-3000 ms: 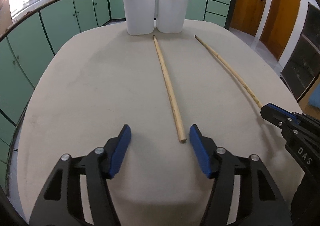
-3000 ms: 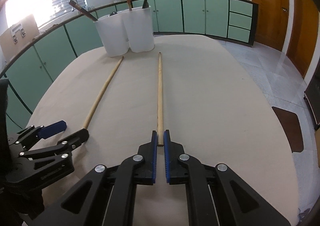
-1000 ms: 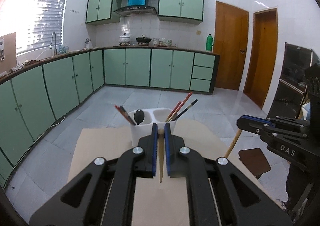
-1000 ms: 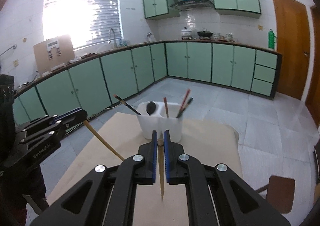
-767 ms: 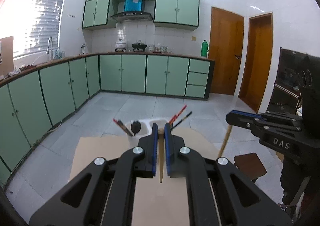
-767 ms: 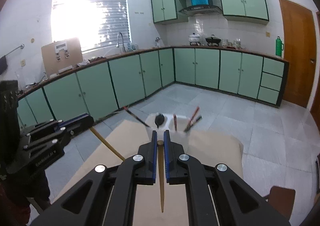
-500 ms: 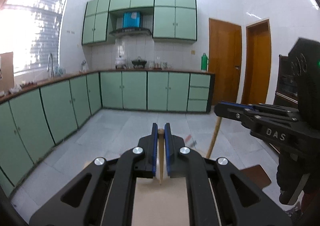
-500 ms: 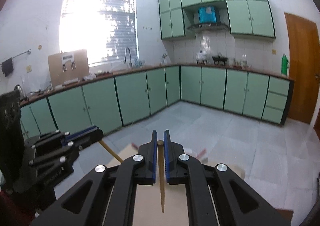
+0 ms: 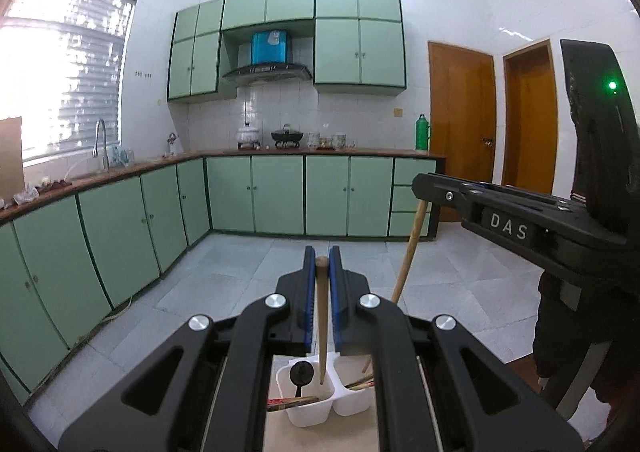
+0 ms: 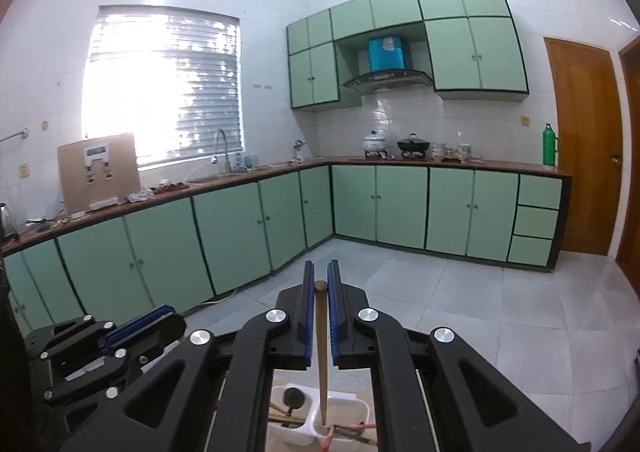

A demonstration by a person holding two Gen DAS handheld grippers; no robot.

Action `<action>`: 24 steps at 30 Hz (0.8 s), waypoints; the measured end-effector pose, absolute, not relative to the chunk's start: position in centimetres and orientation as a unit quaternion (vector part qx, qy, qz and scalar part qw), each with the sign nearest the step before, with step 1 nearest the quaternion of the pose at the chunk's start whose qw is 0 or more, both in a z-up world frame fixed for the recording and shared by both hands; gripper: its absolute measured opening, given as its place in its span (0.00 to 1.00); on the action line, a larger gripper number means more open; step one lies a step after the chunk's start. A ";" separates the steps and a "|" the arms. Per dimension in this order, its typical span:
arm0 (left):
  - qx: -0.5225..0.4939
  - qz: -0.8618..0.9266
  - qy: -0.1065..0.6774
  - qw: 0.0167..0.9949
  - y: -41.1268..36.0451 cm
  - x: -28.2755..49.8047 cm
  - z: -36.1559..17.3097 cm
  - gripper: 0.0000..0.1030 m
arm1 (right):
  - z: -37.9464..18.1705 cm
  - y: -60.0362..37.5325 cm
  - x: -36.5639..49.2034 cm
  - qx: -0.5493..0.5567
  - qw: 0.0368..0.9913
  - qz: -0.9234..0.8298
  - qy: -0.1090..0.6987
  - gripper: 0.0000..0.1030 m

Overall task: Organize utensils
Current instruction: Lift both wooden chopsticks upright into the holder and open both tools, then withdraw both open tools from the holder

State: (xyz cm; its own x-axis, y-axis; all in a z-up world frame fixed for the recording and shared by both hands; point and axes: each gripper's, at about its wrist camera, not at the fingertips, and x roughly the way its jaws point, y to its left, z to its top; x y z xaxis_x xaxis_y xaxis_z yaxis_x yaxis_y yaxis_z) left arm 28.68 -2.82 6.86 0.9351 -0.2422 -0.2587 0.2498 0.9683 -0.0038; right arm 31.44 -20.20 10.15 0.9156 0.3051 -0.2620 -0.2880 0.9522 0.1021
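My left gripper (image 9: 321,258) is shut on a long wooden chopstick (image 9: 321,316) that hangs down, its tip inside the left compartment of the white two-part holder (image 9: 316,412). My right gripper (image 10: 320,276) is shut on a second wooden chopstick (image 10: 321,352), its tip down in the right compartment of the same holder (image 10: 344,418). The right gripper (image 9: 424,184) and its chopstick (image 9: 408,252) also show in the left wrist view. The left gripper (image 10: 160,322) shows at lower left in the right wrist view. A black spoon (image 9: 300,372) and red chopsticks (image 9: 292,402) stand in the holder.
The holder stands on a beige table (image 9: 320,438), mostly hidden by the grippers. Green cabinets (image 9: 276,196) and a counter run along the far walls, with tiled floor (image 9: 248,264) between. Wooden doors (image 9: 460,128) stand at the right.
Both grippers have lifted the chopsticks off the table, turned them upright and carried them over the holder. In the last half second the tips have come down into its compartments.
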 end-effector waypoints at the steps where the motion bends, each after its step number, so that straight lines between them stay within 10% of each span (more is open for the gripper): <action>1: 0.012 -0.124 0.137 0.983 -2.9 29.6 6.1 0.06 | 9.4 -20.3 32.1 0.032 0.978 0.149 0.146 0.06; 15: 0.017 -0.114 0.212 0.971 -2.4 35.1 0.1 0.08 | 3.2 -20.8 35.6 0.035 0.958 0.161 0.235 0.08; 24: 0.008 -0.108 0.202 0.973 -1.2 33.2 1.0 0.42 | 3.6 -24.0 33.2 0.060 0.962 0.140 0.229 0.46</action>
State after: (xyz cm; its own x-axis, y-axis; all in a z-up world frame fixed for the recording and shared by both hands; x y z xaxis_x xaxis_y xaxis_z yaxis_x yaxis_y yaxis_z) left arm 33.15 -1.19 1.01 0.8954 -0.2070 -0.3943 0.2135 0.9765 -0.0279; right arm 33.19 -24.05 3.64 0.8565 0.2960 -0.4228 -0.2411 0.9538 0.1794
